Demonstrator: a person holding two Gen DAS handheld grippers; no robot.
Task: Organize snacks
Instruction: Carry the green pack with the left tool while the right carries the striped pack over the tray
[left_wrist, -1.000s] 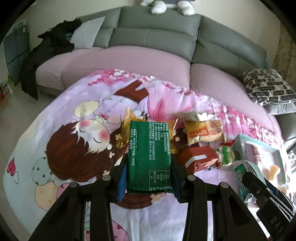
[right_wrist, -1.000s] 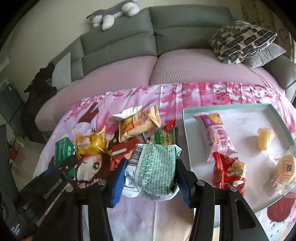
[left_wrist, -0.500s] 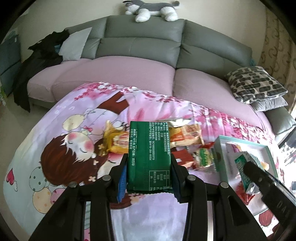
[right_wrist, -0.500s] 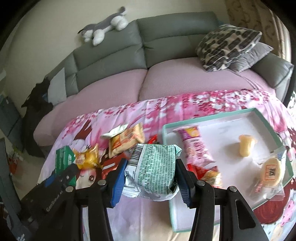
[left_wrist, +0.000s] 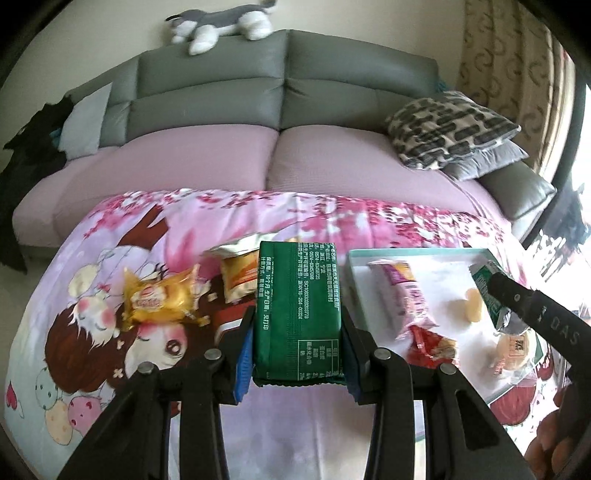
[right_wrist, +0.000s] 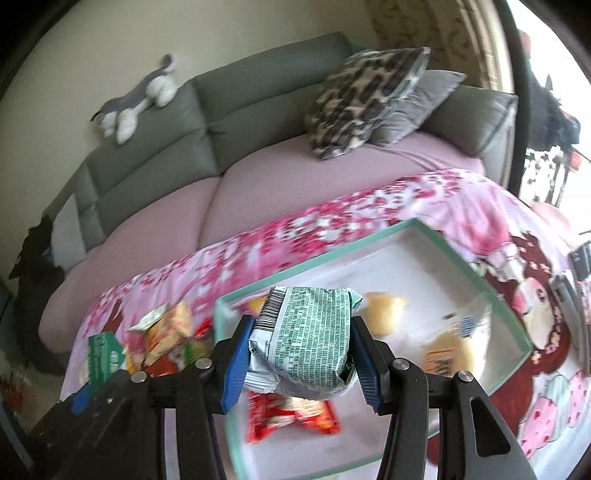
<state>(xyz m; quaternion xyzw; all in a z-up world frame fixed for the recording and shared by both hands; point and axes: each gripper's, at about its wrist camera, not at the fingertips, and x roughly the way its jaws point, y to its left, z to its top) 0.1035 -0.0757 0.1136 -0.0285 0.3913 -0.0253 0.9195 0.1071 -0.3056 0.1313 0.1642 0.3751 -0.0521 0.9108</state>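
Both grippers are loaded here. The left gripper (left_wrist: 297, 349) has its blue-padded fingers (left_wrist: 243, 363) clamped on the sides of a dark green snack pack (left_wrist: 297, 314), held flat with the printed back facing up, hanging above the cartoon-print cloth (left_wrist: 92, 332) that covers the bench. The right gripper (right_wrist: 301, 360) is doing the same thing with a crinkly green-and-silver packet (right_wrist: 304, 341): fingers pressed against both sides, barcode end up and left, and it sits over the near-left part of the teal-rimmed tray (right_wrist: 476, 275).

In the left wrist view the tray (left_wrist: 406, 252) is off to the right of the green pack. Inside it there's a pink-and-white wrapped snack (left_wrist: 404, 291), a red packet (left_wrist: 430, 347) just in front of that, a pale yellow jelly-looking thing (left_wrist: 469, 304) and a round cake in clear wrap (left_wrist: 511, 349) near the right edge. You can also spot the other gripper coming in from the right with its packet.

Still loose on the cloth, left of the tray: a yellow wrapped cake (left_wrist: 160, 301), and an orange-and-white bag (left_wrist: 240, 278) partly hidden behind the green pack. There's something red tucked under the left fingers too, can't tell what it is.

Background is a grey sofa (left_wrist: 280, 85) with pink seat covers, a patterned pillow (left_wrist: 448, 133) on the right and a plush husky (left_wrist: 221, 22) lying along the top. The right wrist view is pretty blurry.
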